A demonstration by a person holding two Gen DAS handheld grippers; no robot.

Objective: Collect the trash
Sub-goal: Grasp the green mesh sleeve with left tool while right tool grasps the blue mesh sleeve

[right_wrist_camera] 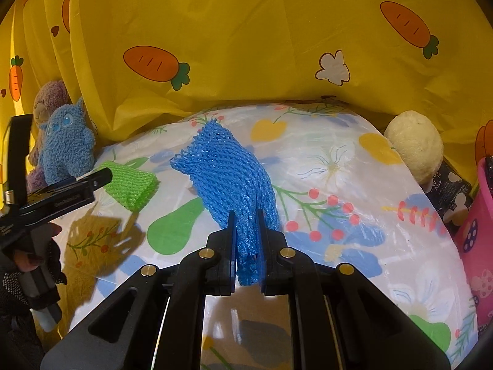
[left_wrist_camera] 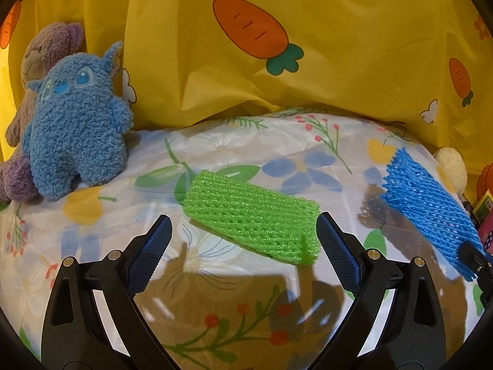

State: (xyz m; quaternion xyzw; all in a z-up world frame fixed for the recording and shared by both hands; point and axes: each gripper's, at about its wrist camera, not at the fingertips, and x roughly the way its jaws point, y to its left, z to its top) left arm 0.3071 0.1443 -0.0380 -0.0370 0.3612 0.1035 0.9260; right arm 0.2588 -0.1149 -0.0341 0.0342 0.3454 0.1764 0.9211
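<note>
A green foam net sleeve (left_wrist_camera: 251,215) lies flat on the flower-print sheet (left_wrist_camera: 92,240). My left gripper (left_wrist_camera: 245,226) hangs open just above it, one finger on each side of its near end, pads apart from it. A blue foam net sleeve (right_wrist_camera: 228,178) is pinched at its near end between the pads of my right gripper (right_wrist_camera: 246,220), which is shut on it; the rest of the sleeve stands lifted over the sheet. The left wrist view shows the blue sleeve (left_wrist_camera: 428,206) at the right. In the right wrist view the green sleeve (right_wrist_camera: 131,186) lies at the left under the left gripper (right_wrist_camera: 64,191).
A blue plush toy (left_wrist_camera: 77,123) and a purple one (left_wrist_camera: 46,49) sit at the back left against the yellow carrot-print cloth (left_wrist_camera: 339,46). A cream plush ball (right_wrist_camera: 414,145), a dark patterned box (right_wrist_camera: 450,197) and a pink container (right_wrist_camera: 477,215) stand at the right. A gloved hand (right_wrist_camera: 34,265) holds the left gripper.
</note>
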